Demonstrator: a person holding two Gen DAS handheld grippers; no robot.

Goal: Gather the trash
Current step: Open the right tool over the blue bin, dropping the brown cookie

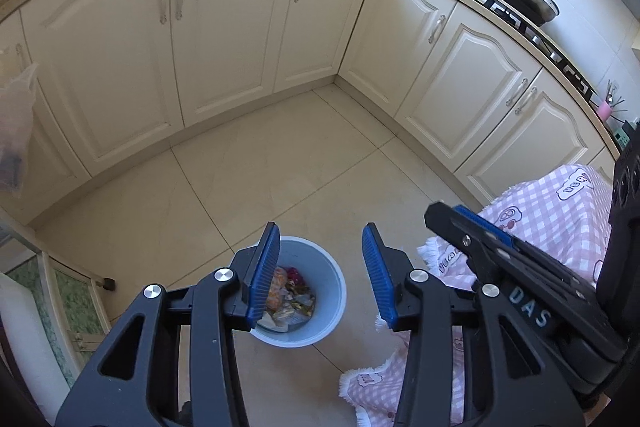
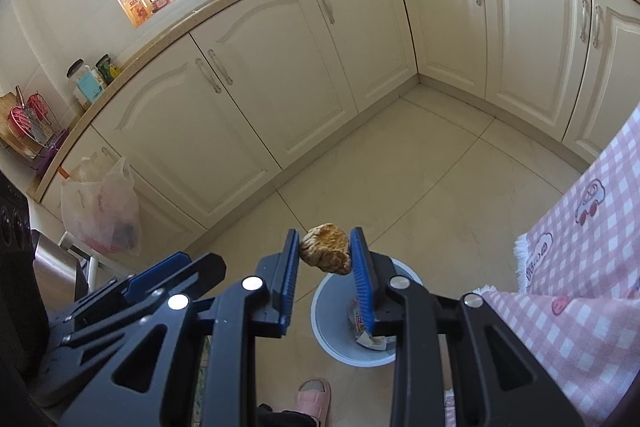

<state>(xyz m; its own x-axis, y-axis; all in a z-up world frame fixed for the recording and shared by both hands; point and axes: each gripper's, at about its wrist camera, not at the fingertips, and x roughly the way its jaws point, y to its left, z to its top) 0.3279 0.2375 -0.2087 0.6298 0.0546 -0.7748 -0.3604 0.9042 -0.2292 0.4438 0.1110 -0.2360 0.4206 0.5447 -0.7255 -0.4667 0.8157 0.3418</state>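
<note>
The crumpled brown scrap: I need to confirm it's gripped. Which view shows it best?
The right wrist view: the crumpled brown scrap sits pinched between the right tool's pads, above the blue bin. The left wrist view does not show it.

Bin: pale blue round trash bin (image 1: 320, 307), upright on the tiled floor, near, just left of a pink checked cloth (image 1: 560, 211).
Bin contents: mixed scraps (image 1: 290, 297), orange, purple and pale wrappers, heaped low inside.
Held trash: crumpled tan-brown lump (image 2: 326, 253), wrinkled, pinched between blue pads (image 2: 362, 267) of the right gripper (image 2: 325, 254), above the bin's far rim.
</note>
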